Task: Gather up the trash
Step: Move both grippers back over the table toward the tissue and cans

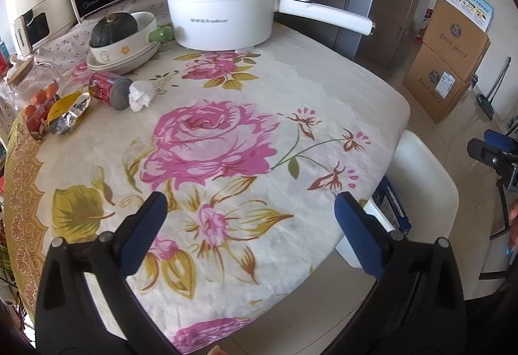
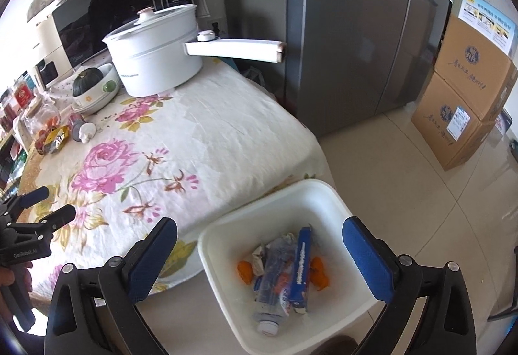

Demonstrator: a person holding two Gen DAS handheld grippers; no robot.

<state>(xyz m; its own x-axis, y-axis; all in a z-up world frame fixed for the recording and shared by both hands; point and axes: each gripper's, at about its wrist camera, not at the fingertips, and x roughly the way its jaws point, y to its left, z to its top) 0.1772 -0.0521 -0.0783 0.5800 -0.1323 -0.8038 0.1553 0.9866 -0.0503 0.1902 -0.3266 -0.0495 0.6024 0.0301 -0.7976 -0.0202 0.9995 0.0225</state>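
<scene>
You are partway through: both your left gripper (image 1: 251,219) and right gripper (image 2: 259,241) are spread wide and empty, the white bin (image 2: 327,193) already holds a bottle (image 2: 275,283) and blue box (image 2: 301,267), while the crumpled tissue (image 1: 141,96), red can (image 1: 110,88) and foil wrapper (image 1: 69,112) wait at the table's far left.

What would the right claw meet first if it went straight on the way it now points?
Most likely the white bin, or the trash lying in it: the plastic bottle and blue box. The open right claw frames the bin's mouth, though depth is hard to judge.
</scene>
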